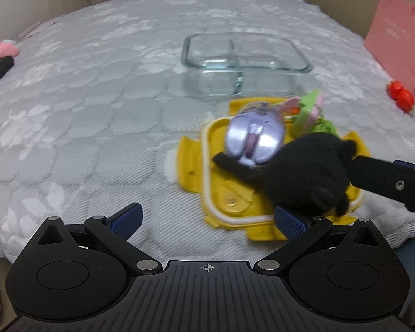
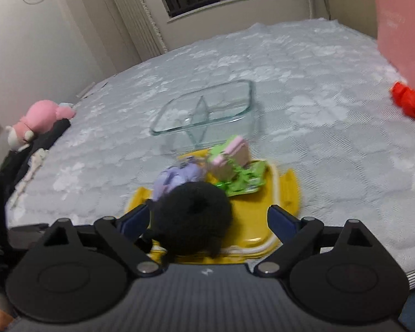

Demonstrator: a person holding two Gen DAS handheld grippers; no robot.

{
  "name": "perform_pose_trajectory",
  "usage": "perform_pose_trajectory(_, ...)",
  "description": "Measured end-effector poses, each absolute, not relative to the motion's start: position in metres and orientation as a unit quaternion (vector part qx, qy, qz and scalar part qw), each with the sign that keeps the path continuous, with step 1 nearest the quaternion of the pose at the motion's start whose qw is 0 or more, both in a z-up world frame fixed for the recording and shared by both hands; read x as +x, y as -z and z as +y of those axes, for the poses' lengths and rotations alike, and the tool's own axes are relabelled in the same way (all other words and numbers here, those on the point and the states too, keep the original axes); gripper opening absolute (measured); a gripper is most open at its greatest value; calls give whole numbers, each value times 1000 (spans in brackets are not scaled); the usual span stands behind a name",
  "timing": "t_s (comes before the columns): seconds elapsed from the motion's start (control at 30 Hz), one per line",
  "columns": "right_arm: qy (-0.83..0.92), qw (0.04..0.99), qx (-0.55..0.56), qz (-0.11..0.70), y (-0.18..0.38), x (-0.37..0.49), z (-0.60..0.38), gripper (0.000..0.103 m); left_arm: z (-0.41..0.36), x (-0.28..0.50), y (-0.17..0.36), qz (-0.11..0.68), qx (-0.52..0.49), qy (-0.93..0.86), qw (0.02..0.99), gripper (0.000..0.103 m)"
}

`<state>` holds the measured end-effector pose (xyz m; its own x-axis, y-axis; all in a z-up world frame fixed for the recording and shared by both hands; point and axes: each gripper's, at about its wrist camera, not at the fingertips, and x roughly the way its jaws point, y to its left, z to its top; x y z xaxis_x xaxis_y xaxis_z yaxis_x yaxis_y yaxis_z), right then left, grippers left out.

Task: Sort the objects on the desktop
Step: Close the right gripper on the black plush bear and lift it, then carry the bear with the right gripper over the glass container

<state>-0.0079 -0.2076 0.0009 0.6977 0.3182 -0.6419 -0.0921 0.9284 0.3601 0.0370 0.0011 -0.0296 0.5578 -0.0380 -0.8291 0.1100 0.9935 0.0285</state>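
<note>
Grey quilted bedding [image 1: 96,110] fills both views, a window set in the far wall behind it. Near the front edge a yellow lid [image 1: 196,166] is seen lying flat, and 4 small things are piled on it: a black plush [image 2: 192,218], a lilac mouse [image 1: 253,138], and a green packet [image 2: 243,181] with a pink block [image 2: 232,155] on top. Just beyond, a glass box [image 1: 246,63] with 2 compartments stands with nothing in it.

The right gripper [image 2: 207,218] is held spread wide, the plush lying between its fingers, the left pad close to it; no contact can be confirmed through the blur. The left gripper [image 1: 207,218] is also spread wide, nothing held, low beside the lid.

Judged from this, the first pick is in hand. A squeeze on the plush is called for next, then a lift across to 1 compartment.
</note>
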Motion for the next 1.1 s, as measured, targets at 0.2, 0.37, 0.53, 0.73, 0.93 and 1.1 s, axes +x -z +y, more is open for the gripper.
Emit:
perform_pose_trajectory(0.2, -116, 895, 146, 406, 11, 12, -184, 85, 17, 39, 32, 477, 15, 42, 878, 103)
perform_pose_trajectory(0.37, -105, 894, 142, 413, 18, 22, -181, 76, 22, 44, 33, 484, 6, 44, 874, 103)
perform_pose_trajectory(0.53, -108, 895, 146, 407, 12, 21, -188, 65, 28, 48, 36, 490, -4, 46, 871, 103)
perform_pose_trajectory(0.73, -107, 913, 132, 372, -13, 13, -203, 65, 22, 52, 40, 503, -15, 57, 862, 103)
perform_pose_trajectory(0.93, -110, 933, 84, 334, -57, 29, -200, 65, 9, 53, 39, 499, 3, 67, 864, 103)
perform_pose_trajectory(1.1, -103, 956, 1, 276, -100, 59, -172, 66, 7, 56, 40, 494, 8, 70, 866, 103)
